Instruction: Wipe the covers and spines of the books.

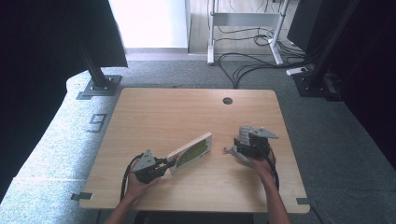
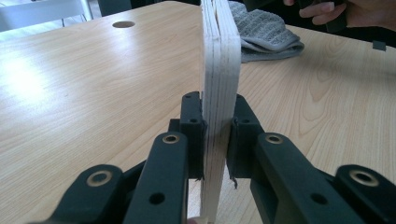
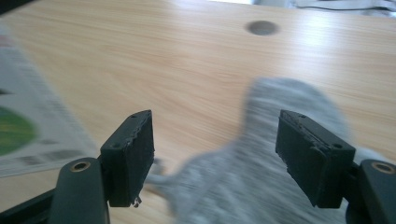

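A thick book [image 1: 192, 151] with a green and white cover lies tilted at the middle of the wooden table [image 1: 163, 112]. My left gripper [image 1: 167, 163] is shut on its near corner; the left gripper view has the book's page edges [image 2: 219, 70] clamped between the black jaws, with my left gripper [image 2: 215, 135] closed tight. A grey cloth [image 1: 235, 152] lies to the right of the book. My right gripper [image 1: 243, 140] hovers over it, held by a hand. In the right gripper view my right gripper [image 3: 215, 154] stands open above the blurred cloth [image 3: 261, 177], with the book cover [image 3: 23, 126] at left.
A round cable hole [image 1: 227, 100] sits near the table's far edge. Black stands [image 1: 99, 84] and loose cables [image 1: 252, 63] are on the grey floor beyond the table. The cloth [image 2: 266, 32] and the other hand [image 2: 345, 11] lie behind the book in the left gripper view.
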`<state>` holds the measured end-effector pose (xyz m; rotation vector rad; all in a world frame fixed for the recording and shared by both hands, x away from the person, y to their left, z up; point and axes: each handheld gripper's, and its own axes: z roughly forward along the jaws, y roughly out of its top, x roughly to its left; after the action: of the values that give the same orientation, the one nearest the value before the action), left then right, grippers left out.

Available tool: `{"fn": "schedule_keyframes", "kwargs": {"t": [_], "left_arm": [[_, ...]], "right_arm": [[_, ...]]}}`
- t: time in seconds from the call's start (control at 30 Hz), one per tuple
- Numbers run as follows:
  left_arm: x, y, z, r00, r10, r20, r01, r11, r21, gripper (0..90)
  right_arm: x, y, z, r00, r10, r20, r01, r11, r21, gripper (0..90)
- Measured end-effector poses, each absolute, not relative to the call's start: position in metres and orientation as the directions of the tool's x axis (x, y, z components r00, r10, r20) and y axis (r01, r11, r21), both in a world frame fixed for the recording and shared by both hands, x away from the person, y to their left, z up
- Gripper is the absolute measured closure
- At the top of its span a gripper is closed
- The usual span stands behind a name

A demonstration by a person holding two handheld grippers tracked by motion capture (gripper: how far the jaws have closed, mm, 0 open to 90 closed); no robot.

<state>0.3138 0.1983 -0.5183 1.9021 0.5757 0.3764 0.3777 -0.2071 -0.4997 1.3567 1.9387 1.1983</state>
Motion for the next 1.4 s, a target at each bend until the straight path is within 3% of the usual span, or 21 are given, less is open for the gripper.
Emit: {"fn": "schedule_keyframes", "kwargs": {"t": [0.2,0.4,0.63,1.4], "left_arm": [[0.313,0.198,-0.518,0.833,0.553,-0.002,0.216,-0.322,0.922,79.5],[0.313,0.198,-0.518,0.834,0.552,-0.002,0.215,-0.322,0.922,79.5],[0.313,0.198,-0.518,0.834,0.551,0.000,0.213,-0.323,0.922,79.4],[0.314,0.198,-0.519,0.833,0.553,-0.001,0.215,-0.321,0.922,79.4]], "right_arm": [[0.383,-0.180,-0.501,-0.516,0.837,0.183,0.491,0.114,0.863,27.6],[0.384,-0.167,-0.494,-0.562,0.796,0.226,0.473,0.085,0.877,29.5],[0.382,-0.155,-0.488,-0.652,0.735,0.185,0.428,0.156,0.890,30.0],[0.393,-0.128,-0.493,-0.752,0.619,0.229,0.411,0.167,0.896,25.9]]}}
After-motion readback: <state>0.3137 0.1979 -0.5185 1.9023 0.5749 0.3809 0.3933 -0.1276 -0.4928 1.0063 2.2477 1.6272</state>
